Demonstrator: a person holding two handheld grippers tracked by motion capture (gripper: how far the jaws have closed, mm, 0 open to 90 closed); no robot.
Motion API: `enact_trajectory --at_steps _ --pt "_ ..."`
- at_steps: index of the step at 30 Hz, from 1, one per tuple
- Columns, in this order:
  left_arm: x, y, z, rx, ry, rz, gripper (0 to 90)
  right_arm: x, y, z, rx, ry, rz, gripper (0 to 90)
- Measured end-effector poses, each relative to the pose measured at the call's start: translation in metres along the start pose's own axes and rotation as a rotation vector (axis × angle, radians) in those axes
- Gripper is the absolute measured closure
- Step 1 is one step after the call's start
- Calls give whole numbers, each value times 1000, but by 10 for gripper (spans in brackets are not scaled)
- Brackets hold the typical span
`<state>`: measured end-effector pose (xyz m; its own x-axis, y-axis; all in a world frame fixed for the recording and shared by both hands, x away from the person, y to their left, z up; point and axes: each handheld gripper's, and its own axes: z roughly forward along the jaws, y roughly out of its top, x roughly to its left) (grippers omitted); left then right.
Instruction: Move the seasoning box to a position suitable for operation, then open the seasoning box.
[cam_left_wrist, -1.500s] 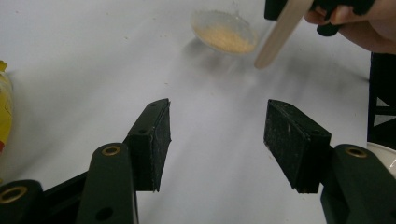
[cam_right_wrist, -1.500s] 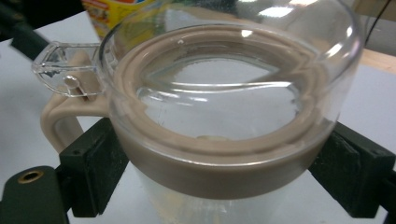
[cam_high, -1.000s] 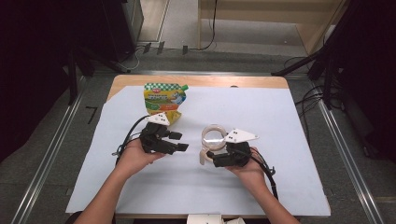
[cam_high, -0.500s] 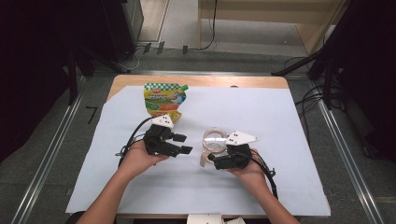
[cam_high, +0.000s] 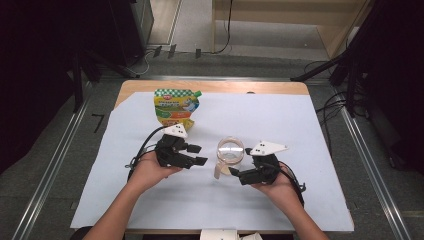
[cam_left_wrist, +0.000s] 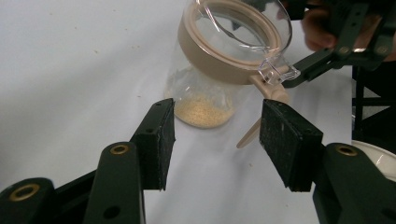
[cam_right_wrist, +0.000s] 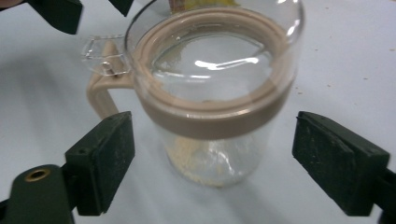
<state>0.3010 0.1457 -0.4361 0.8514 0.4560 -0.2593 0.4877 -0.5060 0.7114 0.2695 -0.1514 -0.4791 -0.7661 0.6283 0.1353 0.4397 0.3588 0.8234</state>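
Note:
A clear glass jar (cam_high: 230, 149) with a beige collar, a beige handle and a clear lid stands upright on the white sheet. Pale grains (cam_left_wrist: 204, 111) lie in its bottom. My left gripper (cam_high: 196, 154) is open just left of the jar; in the left gripper view the jar (cam_left_wrist: 224, 60) stands a little ahead of its pads (cam_left_wrist: 161, 140). My right gripper (cam_high: 241, 161) is open at the jar's near right. In the right gripper view the jar (cam_right_wrist: 215, 93) stands between and just beyond the wide-apart jaws, with no contact showing.
A green and yellow stand-up pouch (cam_high: 175, 107) lies behind the left hand. The white sheet (cam_high: 310, 125) covers most of the wooden table (cam_high: 210, 86). A white rim (cam_left_wrist: 376, 154) shows near the table's front edge. Dark floor and cables surround the table.
My left gripper has edged right, closer to the jar. My right gripper has shifted slightly toward me. The jar has stayed in place.

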Motion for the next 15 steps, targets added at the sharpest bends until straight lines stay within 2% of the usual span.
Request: enact_trajectory --at_steps 2,3,6,9,11,12,13,15 --pt "-1 0 2 -7 -2 -6 475 -1 -2 -8 3 11 4 203" --pt "-1 0 2 -7 -2 -6 480 -1 -2 -8 3 11 4 203" --pt "-3 2 6 7 -15 -5 499 -1 -5 -20 17 12 -25 313" --pt "-6 3 9 20 -8 -2 525 -2 -4 -26 16 12 -26 380" --pt "-8 4 9 34 -1 0 598 -2 -5 -30 30 32 -4 395" --pt "-9 5 9 41 6 5 638 -2 -5 -32 31 27 3 433" --pt "-10 6 10 43 -2 3 682 -2 -6 -35 36 34 9 480" --pt "-10 6 10 41 -11 6 747 -2 -6 -36 33 31 8 490"
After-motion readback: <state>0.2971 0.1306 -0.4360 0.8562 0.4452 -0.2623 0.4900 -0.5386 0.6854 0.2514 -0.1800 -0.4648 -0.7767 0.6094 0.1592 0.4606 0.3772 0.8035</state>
